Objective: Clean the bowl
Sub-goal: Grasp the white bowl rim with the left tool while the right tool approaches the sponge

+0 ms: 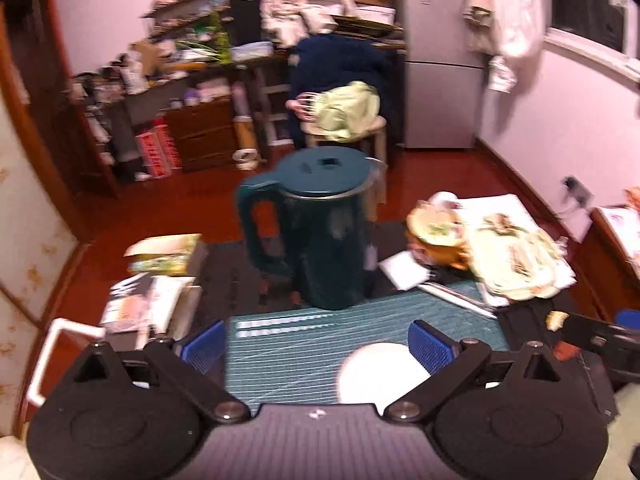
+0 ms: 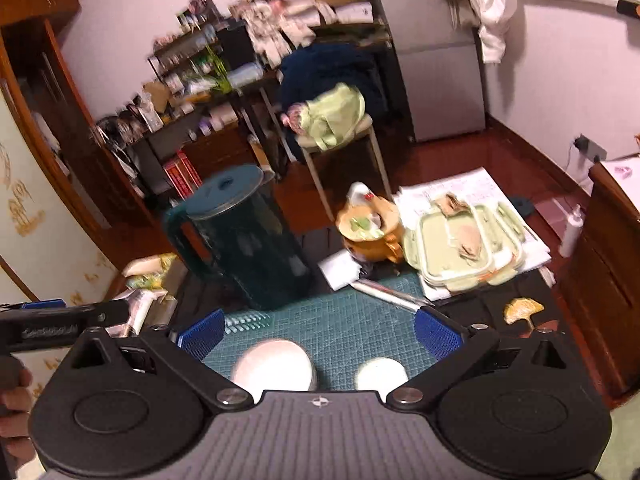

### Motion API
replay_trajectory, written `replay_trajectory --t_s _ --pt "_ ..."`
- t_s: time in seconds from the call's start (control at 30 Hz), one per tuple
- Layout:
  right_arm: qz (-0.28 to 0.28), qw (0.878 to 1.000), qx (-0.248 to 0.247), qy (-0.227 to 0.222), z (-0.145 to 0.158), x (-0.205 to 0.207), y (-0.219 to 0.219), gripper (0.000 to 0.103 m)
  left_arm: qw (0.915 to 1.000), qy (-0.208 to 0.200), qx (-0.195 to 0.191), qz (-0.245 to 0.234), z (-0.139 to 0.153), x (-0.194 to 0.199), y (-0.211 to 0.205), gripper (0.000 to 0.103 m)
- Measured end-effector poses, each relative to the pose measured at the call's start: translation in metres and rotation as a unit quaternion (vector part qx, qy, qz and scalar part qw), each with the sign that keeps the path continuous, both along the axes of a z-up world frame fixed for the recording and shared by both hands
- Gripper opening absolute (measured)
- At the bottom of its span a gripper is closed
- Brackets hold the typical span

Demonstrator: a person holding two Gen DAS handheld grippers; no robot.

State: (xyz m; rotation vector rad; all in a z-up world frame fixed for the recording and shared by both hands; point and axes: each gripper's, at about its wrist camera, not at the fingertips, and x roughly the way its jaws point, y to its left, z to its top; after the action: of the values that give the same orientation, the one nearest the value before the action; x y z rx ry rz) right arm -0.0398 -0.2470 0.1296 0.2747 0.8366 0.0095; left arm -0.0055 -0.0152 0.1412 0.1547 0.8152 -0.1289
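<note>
A white bowl (image 2: pixel 274 366) sits on the green cutting mat (image 2: pixel 352 320), just below and between the fingers of my right gripper (image 2: pixel 320 334), which is open and holds nothing. A smaller white round dish (image 2: pixel 382 374) lies to the bowl's right. In the left wrist view a white bowl (image 1: pixel 380 372) lies on the mat (image 1: pixel 304 344) near the right blue pad (image 1: pixel 430 346) of my left gripper (image 1: pixel 316 344), also open and holding nothing. Both views are motion-blurred.
A dark teal lidded jug (image 1: pixel 316 236) (image 2: pixel 240 244) stands at the mat's far edge. An orange ceramic pot (image 2: pixel 370 226), stacked green-lidded containers (image 2: pixel 464 248) on papers, and a pen (image 2: pixel 388 292) lie to the right. Books (image 1: pixel 160 256) lie left. A hand (image 2: pixel 12 396) shows at lower left.
</note>
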Motion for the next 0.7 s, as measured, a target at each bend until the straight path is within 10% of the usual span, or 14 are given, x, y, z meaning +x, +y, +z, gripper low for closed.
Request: replay_trajectory --t_s 0.2,0.33,0.47,0.7 --pt "0.046 0.996 -0.073 -0.012 -0.012 0.009 0.009 0.102 0.9978 0.064 0.016 0.006 -0.047 0.025 -0.011 0.097" --pt "0.037 0.987 -0.128 -0.085 -0.015 -0.01 0.014 0.102 0.9907 0.107 -0.069 0.05 -0.07 0.032 0.01 0.097" --pt "0.045 0.99 -0.1 -0.091 -0.014 -0.012 0.006 0.102 0.9777 0.15 -0.136 0.058 -0.099 0.034 0.025 0.096" --pt "0.03 0.994 -0.064 -0.079 -0.03 -0.011 -0.004 0.102 0.9854 0.124 -0.114 0.024 -0.128 0.032 0.03 0.092"
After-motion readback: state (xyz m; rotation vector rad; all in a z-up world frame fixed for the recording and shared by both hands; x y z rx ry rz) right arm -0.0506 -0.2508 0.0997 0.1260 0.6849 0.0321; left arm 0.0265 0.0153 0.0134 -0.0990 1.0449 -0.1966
